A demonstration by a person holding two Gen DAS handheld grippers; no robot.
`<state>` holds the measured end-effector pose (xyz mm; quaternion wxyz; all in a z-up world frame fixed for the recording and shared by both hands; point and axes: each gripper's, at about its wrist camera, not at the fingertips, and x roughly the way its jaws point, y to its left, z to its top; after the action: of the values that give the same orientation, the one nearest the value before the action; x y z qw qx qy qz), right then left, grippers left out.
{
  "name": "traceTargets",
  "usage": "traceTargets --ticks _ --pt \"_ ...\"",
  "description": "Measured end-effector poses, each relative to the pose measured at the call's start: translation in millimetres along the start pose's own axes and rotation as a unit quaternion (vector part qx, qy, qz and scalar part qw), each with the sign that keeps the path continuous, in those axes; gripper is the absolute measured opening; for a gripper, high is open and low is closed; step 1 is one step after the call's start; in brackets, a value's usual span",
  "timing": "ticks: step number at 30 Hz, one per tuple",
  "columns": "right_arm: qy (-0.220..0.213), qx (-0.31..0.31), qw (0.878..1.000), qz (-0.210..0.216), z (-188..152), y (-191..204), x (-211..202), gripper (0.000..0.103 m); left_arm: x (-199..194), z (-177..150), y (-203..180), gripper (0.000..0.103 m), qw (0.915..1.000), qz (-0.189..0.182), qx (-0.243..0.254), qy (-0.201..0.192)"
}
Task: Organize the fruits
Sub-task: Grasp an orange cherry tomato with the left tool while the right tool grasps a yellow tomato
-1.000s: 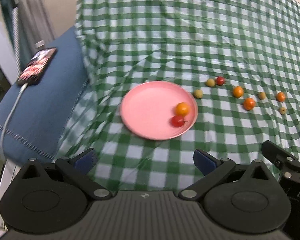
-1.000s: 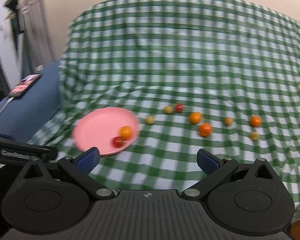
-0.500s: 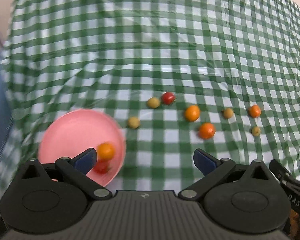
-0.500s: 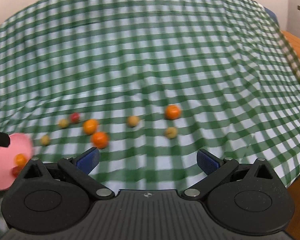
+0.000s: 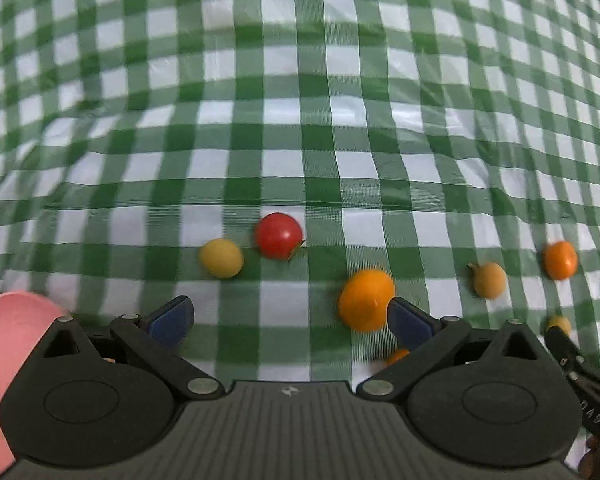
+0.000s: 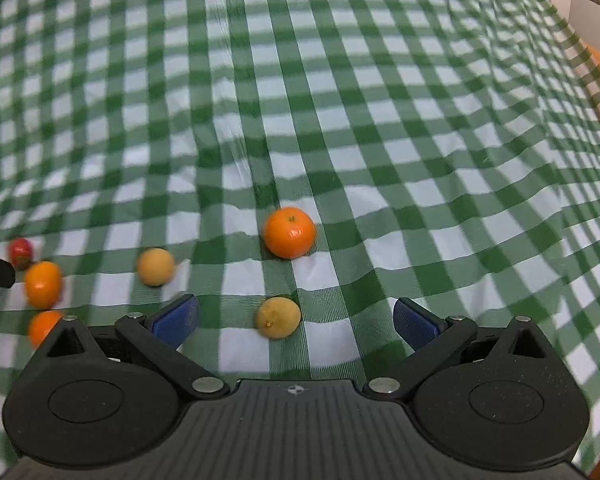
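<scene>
In the left wrist view my left gripper (image 5: 290, 320) is open just above the checked cloth. Ahead of it lie a red tomato (image 5: 278, 235) and a small yellow fruit (image 5: 221, 258); an orange fruit (image 5: 366, 299) sits against its right finger. The pink plate (image 5: 8, 352) shows at the lower left edge. In the right wrist view my right gripper (image 6: 296, 322) is open with a small yellow fruit (image 6: 278, 317) between its fingers, not gripped. A mandarin (image 6: 288, 232) lies just beyond it.
More fruits lie on the green checked cloth (image 6: 340, 100): a tan one (image 6: 155, 266), two orange ones (image 6: 43, 284) and a red one (image 6: 20, 252) at left. In the left wrist view the right gripper's tip (image 5: 572, 360) shows at the lower right.
Both grippers have moved forward, down and to the right toward the row of fruits. The plate slid off to the left of each view. Both stayed open.
</scene>
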<state>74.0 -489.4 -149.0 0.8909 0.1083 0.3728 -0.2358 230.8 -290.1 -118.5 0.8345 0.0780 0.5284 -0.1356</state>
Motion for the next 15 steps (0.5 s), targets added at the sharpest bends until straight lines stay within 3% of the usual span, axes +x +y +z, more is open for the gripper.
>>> traceTargets --ticks 4,8,10,11,12,13,14,15 --pt "0.012 -0.003 1.0 -0.009 -8.7 5.0 22.3 0.102 28.3 11.2 4.9 0.103 0.9979 -0.044 -0.043 0.023" --pt "-0.01 -0.014 1.0 -0.009 -16.6 7.6 21.9 0.101 45.7 11.9 -3.2 0.103 0.9987 -0.021 -0.026 0.039" --pt "-0.014 -0.012 1.0 -0.002 -17.5 6.1 19.3 0.092 47.7 11.1 -8.9 0.103 0.9997 -0.002 -0.002 0.025" --pt "-0.021 -0.014 1.0 0.002 -17.6 6.1 16.4 0.077 47.1 9.8 -9.4 0.102 0.9997 -0.003 -0.002 0.025" --pt "-0.024 -0.018 1.0 0.006 -18.1 7.1 13.5 0.061 44.9 8.5 -8.6 0.094 0.9997 -0.006 -0.009 0.021" --pt "-0.026 -0.023 0.999 0.008 -18.0 8.7 11.0 0.051 40.9 7.0 -8.2 0.076 0.9998 -0.004 -0.013 0.012" --pt "-0.027 -0.027 0.999 0.007 -17.8 10.2 8.0 0.033 34.1 3.8 -11.7 0.063 1.0 -0.001 -0.005 0.005" --pt "-0.025 -0.029 0.999 0.008 -17.4 11.1 6.4 0.028 29.9 2.5 -13.0 0.039 1.0 0.0 0.009 0.003"
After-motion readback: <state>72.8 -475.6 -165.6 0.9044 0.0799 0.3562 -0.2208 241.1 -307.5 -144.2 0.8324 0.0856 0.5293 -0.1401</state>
